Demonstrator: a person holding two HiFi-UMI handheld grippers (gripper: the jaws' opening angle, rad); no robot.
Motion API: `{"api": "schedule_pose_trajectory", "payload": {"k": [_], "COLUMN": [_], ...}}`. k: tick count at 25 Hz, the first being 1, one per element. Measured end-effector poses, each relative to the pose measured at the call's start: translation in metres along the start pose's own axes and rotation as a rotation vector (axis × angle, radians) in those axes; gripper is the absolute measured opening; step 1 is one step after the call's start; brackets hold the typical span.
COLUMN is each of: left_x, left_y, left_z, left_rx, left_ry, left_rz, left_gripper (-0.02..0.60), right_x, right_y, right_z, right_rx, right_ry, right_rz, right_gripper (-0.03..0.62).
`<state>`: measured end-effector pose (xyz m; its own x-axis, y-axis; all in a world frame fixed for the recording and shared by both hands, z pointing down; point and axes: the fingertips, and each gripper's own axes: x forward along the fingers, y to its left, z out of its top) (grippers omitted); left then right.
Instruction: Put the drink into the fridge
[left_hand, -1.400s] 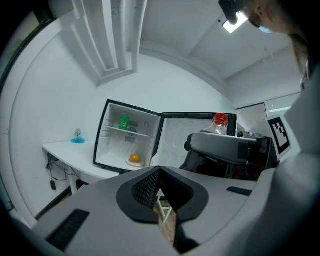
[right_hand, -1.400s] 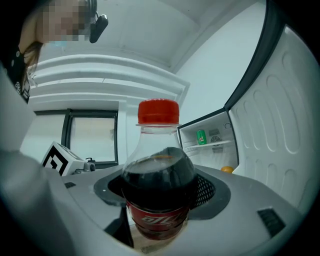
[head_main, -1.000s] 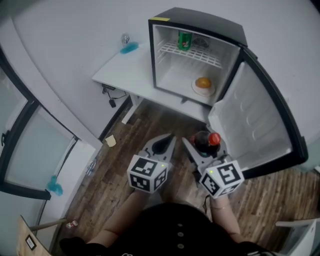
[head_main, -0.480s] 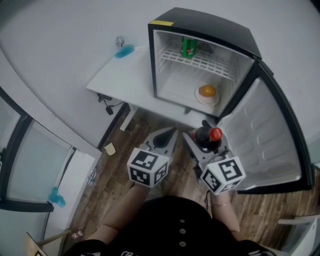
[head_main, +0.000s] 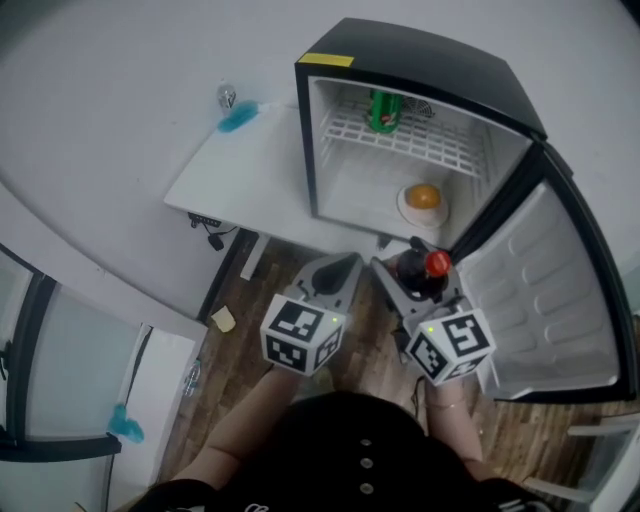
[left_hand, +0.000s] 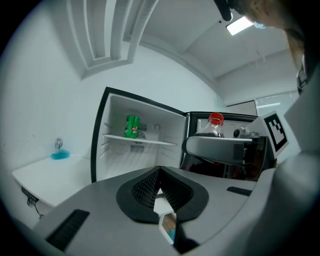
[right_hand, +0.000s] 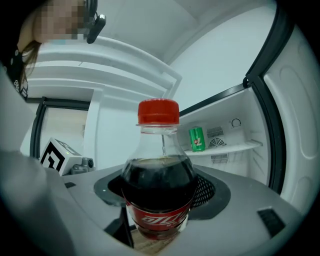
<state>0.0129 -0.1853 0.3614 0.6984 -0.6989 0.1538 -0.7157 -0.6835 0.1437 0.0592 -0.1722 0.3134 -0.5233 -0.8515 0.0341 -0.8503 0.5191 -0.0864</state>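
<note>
My right gripper (head_main: 414, 283) clamps the upright red-capped cola bottle (head_main: 416, 268), open black fridge (head_main: 420, 62) straight above it (left gripper (head_main: 335, 272) closed, empty).

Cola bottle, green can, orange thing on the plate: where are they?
Clear plastic cola bottle with red cap (right_hand: 159, 185): right gripper view, dark middle of its body.
Green drink can (head_main: 383, 110): head view, its side.
Round orange thing (head_main: 423, 195): head view, its top.
</note>
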Motion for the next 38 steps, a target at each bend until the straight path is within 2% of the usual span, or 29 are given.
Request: {"api": "schedule_pose_trajectory", "payload": {"k": [14,21,38], "left_x": [0.017,0.021,0.049], "left_y": [0.038,0.045,0.054], "left_z": [-0.006,-0.009,-0.009], "left_rx": [-0.015,-0.023,-0.058], "left_ry": [0.027,0.035,0.063], "left_rz": [-0.06,-0.051,0.002], "left_gripper": [0.006,0.006,0.006], "right_x": [0.038,0.045,0.062], "right_y": [-0.007,-0.004,-0.034], "right_z": [-0.012,-0.019,-0.023], "right_rx": [0.002,0.007,0.033], "right_ry": [0.04,0.058,0.087], "right_rz": [-0.06,-0.043,-0.009], "right_gripper": [0.316,0.316,0.316]}}
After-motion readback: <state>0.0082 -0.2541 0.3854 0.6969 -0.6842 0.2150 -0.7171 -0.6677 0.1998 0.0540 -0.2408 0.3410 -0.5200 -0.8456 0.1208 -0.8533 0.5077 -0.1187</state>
